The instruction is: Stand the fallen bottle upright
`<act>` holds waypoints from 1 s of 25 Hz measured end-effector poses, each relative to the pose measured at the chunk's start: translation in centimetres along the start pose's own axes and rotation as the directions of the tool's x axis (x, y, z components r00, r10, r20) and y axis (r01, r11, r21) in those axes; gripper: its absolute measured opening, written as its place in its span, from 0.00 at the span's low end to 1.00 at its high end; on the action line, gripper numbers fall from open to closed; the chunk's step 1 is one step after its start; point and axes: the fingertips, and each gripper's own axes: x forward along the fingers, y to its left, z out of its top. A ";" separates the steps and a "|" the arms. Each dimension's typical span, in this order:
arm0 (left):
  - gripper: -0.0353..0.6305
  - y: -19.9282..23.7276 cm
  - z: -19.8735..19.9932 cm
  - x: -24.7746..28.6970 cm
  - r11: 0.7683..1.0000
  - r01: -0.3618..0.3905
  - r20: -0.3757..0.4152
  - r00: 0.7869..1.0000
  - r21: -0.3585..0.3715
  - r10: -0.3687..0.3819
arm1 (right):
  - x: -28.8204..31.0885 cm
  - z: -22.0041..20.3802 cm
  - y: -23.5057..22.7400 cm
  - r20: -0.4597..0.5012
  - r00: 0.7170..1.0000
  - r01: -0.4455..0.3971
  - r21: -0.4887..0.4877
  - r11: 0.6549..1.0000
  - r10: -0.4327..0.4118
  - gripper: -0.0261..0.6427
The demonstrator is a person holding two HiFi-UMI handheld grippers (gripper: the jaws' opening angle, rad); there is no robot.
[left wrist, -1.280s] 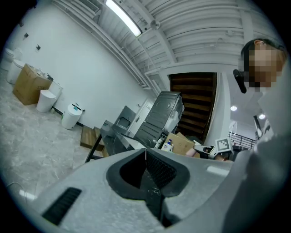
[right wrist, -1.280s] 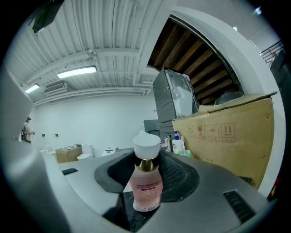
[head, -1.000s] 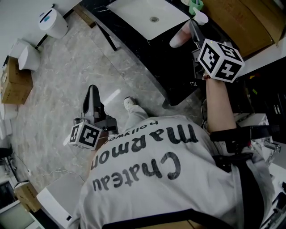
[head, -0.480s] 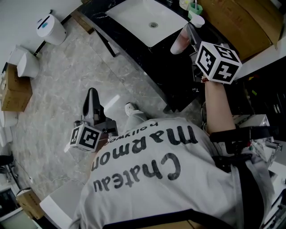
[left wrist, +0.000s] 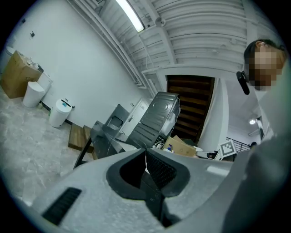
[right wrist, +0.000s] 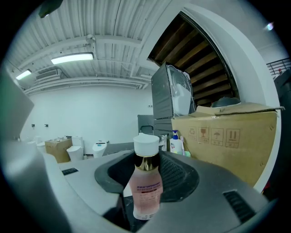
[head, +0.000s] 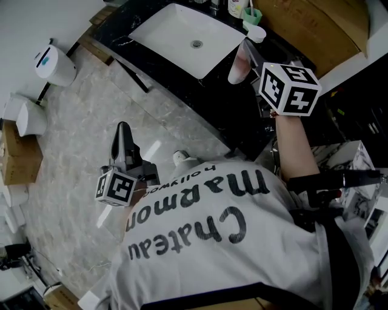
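Observation:
The bottle (right wrist: 145,191) is pale pink with a gold neck and a white cap. My right gripper (right wrist: 146,169) is shut on its body. In the right gripper view it stands cap up between the dark pads. In the head view the bottle (head: 238,63) hangs over the black counter (head: 230,103) just right of the sink, ahead of my right gripper (head: 250,53). Whether its base touches the counter is hidden. My left gripper (head: 123,129) is low at the left over the marble floor. Its jaws (left wrist: 145,153) are shut with nothing between them.
A white sink basin (head: 182,36) is set in the counter. A green cup (head: 251,16) and a pump bottle (head: 237,7) stand behind the pink bottle, with a big cardboard box (head: 315,30) to their right. White toilets (head: 51,63) and a box (head: 15,163) sit on the floor at left.
The sink and counter have slid down and left into the head view. My right gripper still holds the bottle above the counter. My left gripper stays shut, now over a different patch of floor.

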 end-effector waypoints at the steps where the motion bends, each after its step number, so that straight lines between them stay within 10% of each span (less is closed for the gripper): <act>1: 0.08 0.2 0.3 0.8 1.000 0.016 -0.009 1.000 0.000 -0.016 | 0.1 0.0 0.0 -0.005 1.000 0.013 -0.002 1.000 -0.013 0.28; 16: 0.08 2.0 3.6 9.0 0.979 0.204 -0.109 0.973 -0.007 -0.204 | 0.0 0.0 -0.1 -0.031 0.984 0.178 0.011 0.984 -0.178 0.28; 25: 0.08 5.3 5.1 8.1 0.981 0.191 -0.127 0.975 0.040 -0.184 | 0.5 0.1 -0.4 -0.017 0.973 0.232 0.003 0.973 -0.232 0.28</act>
